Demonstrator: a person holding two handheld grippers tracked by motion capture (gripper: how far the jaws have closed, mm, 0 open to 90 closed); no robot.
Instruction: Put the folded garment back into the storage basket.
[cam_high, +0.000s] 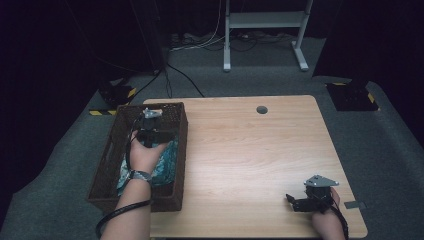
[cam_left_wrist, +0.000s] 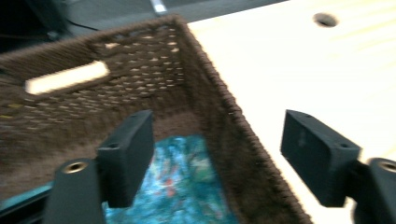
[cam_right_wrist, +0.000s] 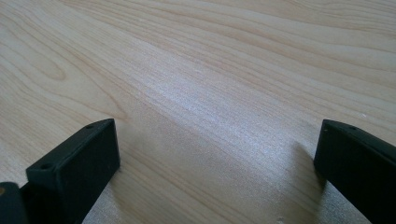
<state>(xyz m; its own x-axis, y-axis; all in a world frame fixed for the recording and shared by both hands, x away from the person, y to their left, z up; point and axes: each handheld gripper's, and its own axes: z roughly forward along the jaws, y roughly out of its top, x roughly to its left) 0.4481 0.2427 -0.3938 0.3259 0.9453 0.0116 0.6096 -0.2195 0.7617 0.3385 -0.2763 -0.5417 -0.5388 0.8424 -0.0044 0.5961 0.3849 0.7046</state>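
A dark brown woven basket (cam_high: 107, 165) stands at the table's left edge, and a teal patterned cloth (cam_high: 167, 162) lies on its floor. My left gripper (cam_high: 151, 116) hangs over the basket's far part, above the cloth. In the left gripper view its jaws stand wide apart with nothing between them, the cloth (cam_left_wrist: 182, 182) below and the basket's right wall (cam_left_wrist: 233, 130) running under the gap. My right gripper (cam_high: 294, 201) rests low near the table's front right corner. Its jaws are spread wide over bare wood (cam_right_wrist: 205, 102) and hold nothing.
The light wooden table (cam_high: 250, 150) has a round cable hole (cam_high: 261, 109) near its far edge. Grey carpet surrounds it, with a white desk frame (cam_high: 265, 30) and cables on the floor behind. A slot handle (cam_left_wrist: 65, 77) pierces the basket's far wall.
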